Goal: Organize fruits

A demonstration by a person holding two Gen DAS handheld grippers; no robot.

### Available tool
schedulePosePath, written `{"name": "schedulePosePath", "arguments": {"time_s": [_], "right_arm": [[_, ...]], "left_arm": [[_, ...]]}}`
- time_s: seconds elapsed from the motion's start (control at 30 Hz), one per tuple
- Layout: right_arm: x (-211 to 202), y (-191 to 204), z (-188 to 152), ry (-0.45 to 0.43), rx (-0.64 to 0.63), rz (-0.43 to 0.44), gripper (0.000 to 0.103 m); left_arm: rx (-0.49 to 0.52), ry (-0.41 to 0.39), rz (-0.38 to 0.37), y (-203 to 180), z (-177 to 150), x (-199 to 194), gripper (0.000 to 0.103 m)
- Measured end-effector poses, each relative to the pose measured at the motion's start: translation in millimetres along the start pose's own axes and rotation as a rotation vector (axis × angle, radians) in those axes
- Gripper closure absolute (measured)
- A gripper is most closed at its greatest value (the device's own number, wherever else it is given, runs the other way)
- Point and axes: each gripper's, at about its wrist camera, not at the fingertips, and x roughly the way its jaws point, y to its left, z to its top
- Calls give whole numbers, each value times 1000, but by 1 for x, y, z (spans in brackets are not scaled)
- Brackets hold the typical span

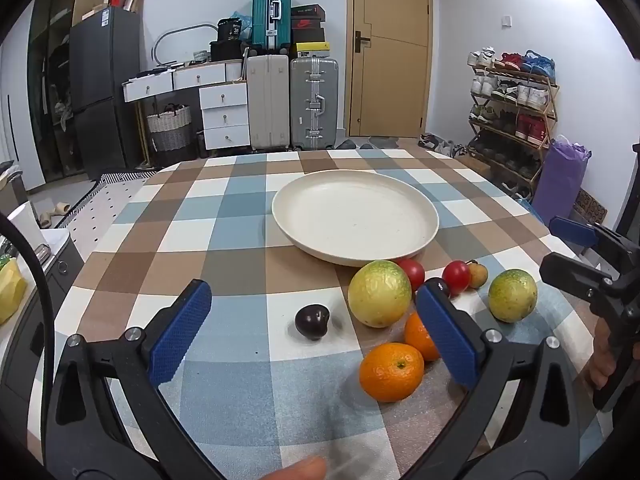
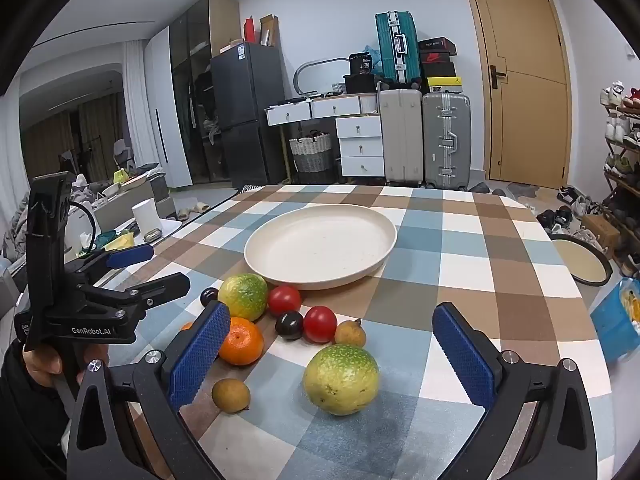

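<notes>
A cream plate [image 1: 416,240] [image 2: 256,258] sits empty mid-table. Fruit lies in front of it. My left gripper [image 1: 314,330] is open; a dark plum [image 1: 312,321] lies between its fingers, and an orange [image 1: 391,372] and a yellow-green fruit [image 1: 379,294] lie near its right finger. My right gripper [image 2: 332,354] is open around a second yellow-green fruit [image 2: 341,379], also in the left wrist view [image 1: 513,295]. Red tomatoes [image 2: 320,324] [image 1: 456,276], another plum [image 2: 289,325], small brown fruits [image 2: 231,396] and an orange [image 2: 241,341] lie close by.
The checked tablecloth [image 1: 224,240] covers a round table. The right gripper [image 1: 592,280] shows at the right edge of the left wrist view; the left gripper [image 2: 152,268] shows at the left of the right wrist view. Suitcases, drawers and a shoe rack stand behind.
</notes>
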Motion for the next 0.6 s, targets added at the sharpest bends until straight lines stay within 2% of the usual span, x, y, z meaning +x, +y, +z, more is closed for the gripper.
{"name": "schedulePosePath", "arguments": {"time_s": [0.6], "right_arm": [[-1,1,0,8,-6,-14,0]], "left_arm": [[-1,17,-2,2,-2,2,1]]}}
